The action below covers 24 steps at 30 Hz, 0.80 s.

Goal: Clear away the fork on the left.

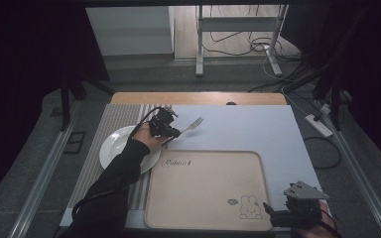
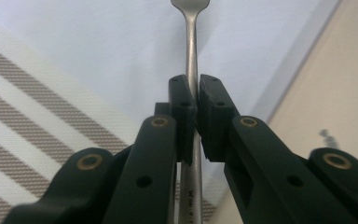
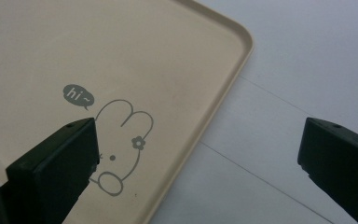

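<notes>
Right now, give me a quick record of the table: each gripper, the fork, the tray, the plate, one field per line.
left gripper: shut on the fork's handle, by the plate's far edge
fork: tines pointing away from the person
right gripper: open, at the tray's near right corner
tray: beige, rabbit drawing, nothing on it
plate: white, left of the tray, on striped mat

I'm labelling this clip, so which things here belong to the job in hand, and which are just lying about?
In the job:
- fork, clamped in the left gripper
- white plate
- beige tray
- right gripper, open

Lying about:
- striped mat
- power strip
- floor cables
</notes>
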### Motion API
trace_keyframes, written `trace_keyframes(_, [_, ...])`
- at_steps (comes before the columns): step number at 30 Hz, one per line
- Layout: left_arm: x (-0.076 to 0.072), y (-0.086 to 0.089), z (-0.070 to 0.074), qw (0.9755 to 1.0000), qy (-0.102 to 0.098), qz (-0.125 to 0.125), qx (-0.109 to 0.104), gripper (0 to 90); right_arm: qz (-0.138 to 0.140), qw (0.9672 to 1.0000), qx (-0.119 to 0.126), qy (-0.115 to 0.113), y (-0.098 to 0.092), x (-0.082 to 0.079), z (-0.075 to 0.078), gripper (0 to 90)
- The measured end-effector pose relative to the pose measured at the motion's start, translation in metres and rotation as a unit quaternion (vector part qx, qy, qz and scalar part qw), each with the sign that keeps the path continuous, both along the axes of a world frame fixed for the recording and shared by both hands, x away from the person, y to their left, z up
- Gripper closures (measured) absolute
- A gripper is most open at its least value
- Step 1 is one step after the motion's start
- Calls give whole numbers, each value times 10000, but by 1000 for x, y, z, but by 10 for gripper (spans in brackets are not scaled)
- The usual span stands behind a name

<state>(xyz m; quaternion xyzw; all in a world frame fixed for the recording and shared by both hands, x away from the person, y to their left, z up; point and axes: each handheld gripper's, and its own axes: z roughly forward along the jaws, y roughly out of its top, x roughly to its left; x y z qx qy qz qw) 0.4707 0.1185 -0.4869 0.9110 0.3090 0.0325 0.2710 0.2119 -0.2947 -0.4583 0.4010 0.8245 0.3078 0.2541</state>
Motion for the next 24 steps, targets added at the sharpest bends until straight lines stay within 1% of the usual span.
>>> trace_keyframes(7, [-24, -9, 4, 9999, 14, -99, -28, 843, 15, 10000, 0, -6, 0, 0, 0, 0])
trace_keyframes(9, [-31, -9, 4, 9999, 54, -68, -80, 843, 22, 10000, 0, -9, 0, 0, 0, 0])
trace_keyframes(15, [-54, -5, 3, 9999, 137, -104, 13, 843, 26, 10000, 0, -13, 0, 0, 0, 0])
trace_keyframes(19, [-69, -1, 2, 9998, 203, -2, -51, 843, 36, 10000, -5, -18, 0, 0, 0, 0])
trace_keyframes(24, [-87, 1, 0, 9996, 260, 81, -34, 842, 39, 10000, -14, -25, 1, 0, 0, 0])
